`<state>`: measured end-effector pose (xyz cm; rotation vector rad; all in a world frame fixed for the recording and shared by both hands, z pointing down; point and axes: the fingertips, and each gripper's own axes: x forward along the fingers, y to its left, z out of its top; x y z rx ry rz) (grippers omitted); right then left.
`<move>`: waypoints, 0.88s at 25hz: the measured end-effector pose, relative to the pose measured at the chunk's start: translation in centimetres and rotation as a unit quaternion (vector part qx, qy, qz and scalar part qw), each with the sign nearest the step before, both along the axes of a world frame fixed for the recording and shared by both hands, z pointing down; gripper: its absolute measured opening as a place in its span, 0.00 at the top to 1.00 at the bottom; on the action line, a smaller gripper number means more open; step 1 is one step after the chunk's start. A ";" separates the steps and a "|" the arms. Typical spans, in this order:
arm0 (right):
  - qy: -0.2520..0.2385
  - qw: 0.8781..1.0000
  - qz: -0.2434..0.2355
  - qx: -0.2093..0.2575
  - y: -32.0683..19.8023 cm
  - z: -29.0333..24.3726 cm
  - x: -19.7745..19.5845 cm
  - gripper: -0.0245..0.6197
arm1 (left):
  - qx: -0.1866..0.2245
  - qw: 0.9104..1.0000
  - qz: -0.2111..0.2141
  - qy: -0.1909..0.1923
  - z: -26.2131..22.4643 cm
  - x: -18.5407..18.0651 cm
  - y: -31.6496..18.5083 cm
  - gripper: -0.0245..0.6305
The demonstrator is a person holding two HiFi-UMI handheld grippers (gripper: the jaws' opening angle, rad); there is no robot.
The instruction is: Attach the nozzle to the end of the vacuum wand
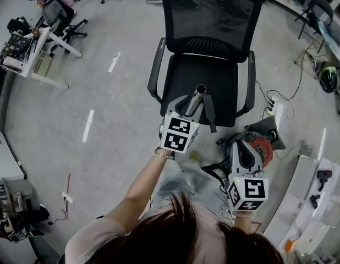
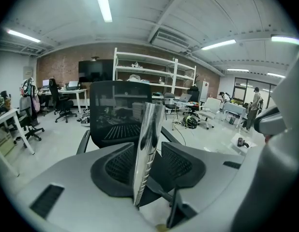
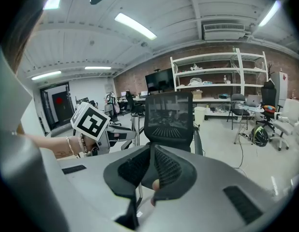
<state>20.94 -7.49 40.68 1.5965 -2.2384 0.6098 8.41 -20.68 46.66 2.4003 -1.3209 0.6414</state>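
Observation:
The shiny metal vacuum wand (image 1: 197, 97) rises over the seat of a black office chair, its open end uppermost. My left gripper (image 1: 191, 105) stands open around it. In the left gripper view the wand (image 2: 147, 149) runs up the gap between the two pads of the left gripper (image 2: 148, 164). My right gripper (image 1: 244, 149) is lower and to the right, shut, just above the red and grey vacuum body (image 1: 260, 145). In the right gripper view the right gripper (image 3: 152, 164) has its jaws together; beyond it I see the left gripper (image 3: 115, 135) and the wand (image 3: 135, 127). I see no nozzle for certain.
The black mesh chair (image 1: 208, 65) stands straight ahead on the grey floor. A black hose (image 1: 214, 172) loops by the person's legs. Small black attachments (image 1: 324, 175) lie on a white surface at the right. A power strip and cables (image 1: 277, 106) lie right of the chair.

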 end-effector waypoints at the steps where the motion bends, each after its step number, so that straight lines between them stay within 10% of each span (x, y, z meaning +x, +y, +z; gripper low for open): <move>1: 0.000 1.000 0.002 -0.002 0.0 0.1 0.1 0.92 | -0.002 1.000 0.001 -0.001 0.3 0.2 -0.1 0.71; 22: -0.004 0.999 0.029 -0.025 1.2 2.2 2.3 0.92 | -0.007 1.000 -0.013 -0.025 3.8 1.6 -2.6 0.70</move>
